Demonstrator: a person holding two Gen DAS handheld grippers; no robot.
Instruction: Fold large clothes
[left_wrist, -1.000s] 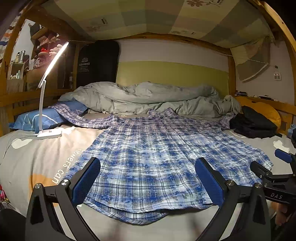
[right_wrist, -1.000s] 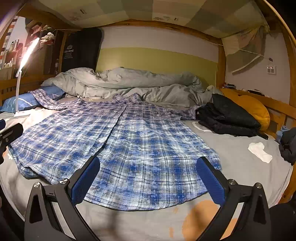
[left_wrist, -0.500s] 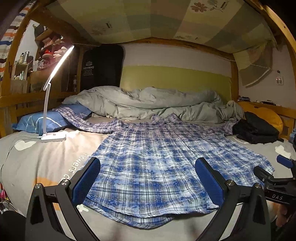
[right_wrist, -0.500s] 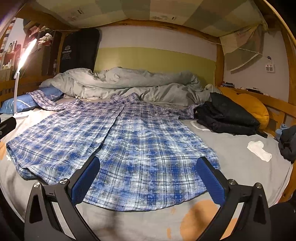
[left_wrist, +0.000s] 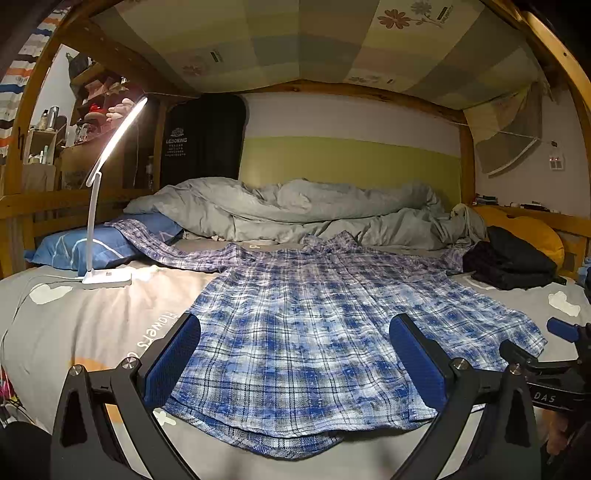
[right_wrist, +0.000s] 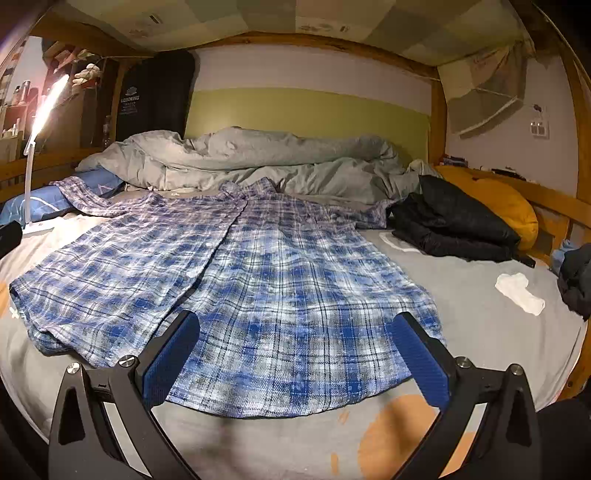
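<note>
Two pairs of tongs, each held by a person, hang just above the near edge of a bed, both spread wide and holding nothing. The left tongs (left_wrist: 294, 360) frame the hem of a blue and white plaid shirt (left_wrist: 314, 332) between their blue pads, pointing up its length toward the collar. The right tongs (right_wrist: 295, 360) do the same over the shirt's right half, and their black body shows at the right edge of the left view, so the two sit side by side, probably lined up to take the hem at two points. The shirt lies face up and spread flat on the grey bed sheet (right_wrist: 480, 314), button placket running up the middle, which gives a smooth start for folding; no fold looks made yet. Its sleeves reach outward near the collar: one drapes onto a blue pillow (left_wrist: 85, 251) on the left, the other runs toward a pile of black clothes (right_wrist: 454, 229) on the right, where its end is hard to make out. A rumpled grey duvet (left_wrist: 295, 210) is pushed back against the far wall, likely to clear working room. A white desk lamp (left_wrist: 107, 221) stands lit on the sheet at the left, well clear of the shirt. A small white cloth (right_wrist: 519, 293) lies apart on the right.
</note>
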